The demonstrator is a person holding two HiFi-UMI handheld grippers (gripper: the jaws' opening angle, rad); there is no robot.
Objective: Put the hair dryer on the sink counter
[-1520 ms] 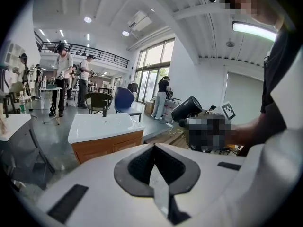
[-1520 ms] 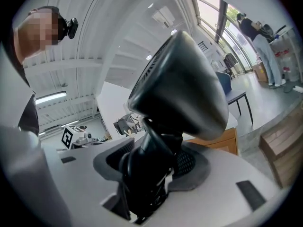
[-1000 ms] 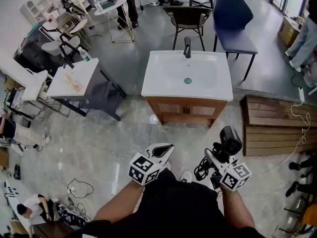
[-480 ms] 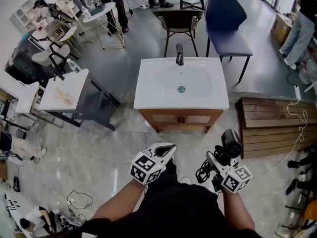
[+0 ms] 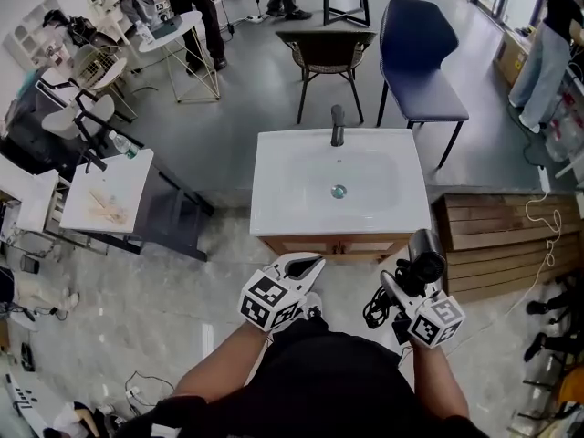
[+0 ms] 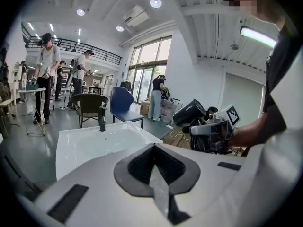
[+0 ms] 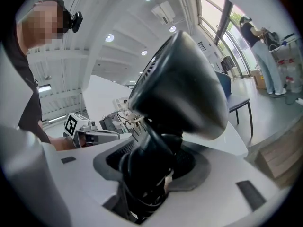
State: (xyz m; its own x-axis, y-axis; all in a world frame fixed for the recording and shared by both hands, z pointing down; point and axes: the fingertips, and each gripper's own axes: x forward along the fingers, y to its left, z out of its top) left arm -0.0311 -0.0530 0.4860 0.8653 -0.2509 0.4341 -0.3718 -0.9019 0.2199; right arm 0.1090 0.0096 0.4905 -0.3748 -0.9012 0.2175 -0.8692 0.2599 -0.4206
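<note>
The black hair dryer (image 5: 425, 257) stands nozzle-up in my right gripper (image 5: 408, 286), which is shut on its handle (image 7: 150, 151); its coiled cord (image 5: 375, 310) hangs below. The dryer's body (image 7: 182, 86) fills the right gripper view. The white sink counter (image 5: 274, 210) with a dark faucet (image 5: 338, 124) stands just ahead of both grippers. My left gripper (image 5: 304, 266) is shut with nothing in it, near the counter's front edge. From the left gripper view I see the counter (image 6: 75, 148), the faucet (image 6: 102, 118) and the hair dryer (image 6: 189, 113) off to the right.
A slatted wooden platform (image 5: 502, 235) lies right of the sink cabinet. Behind the counter stand a brown chair (image 5: 327, 51) and a blue bench (image 5: 422, 53). A small white table (image 5: 105, 199) is at left. People stand at the far back.
The sink counter has drawn closer and lower in the head view as both grippers moved toward it. The right gripper's hold on the hair dryer is unchanged.
</note>
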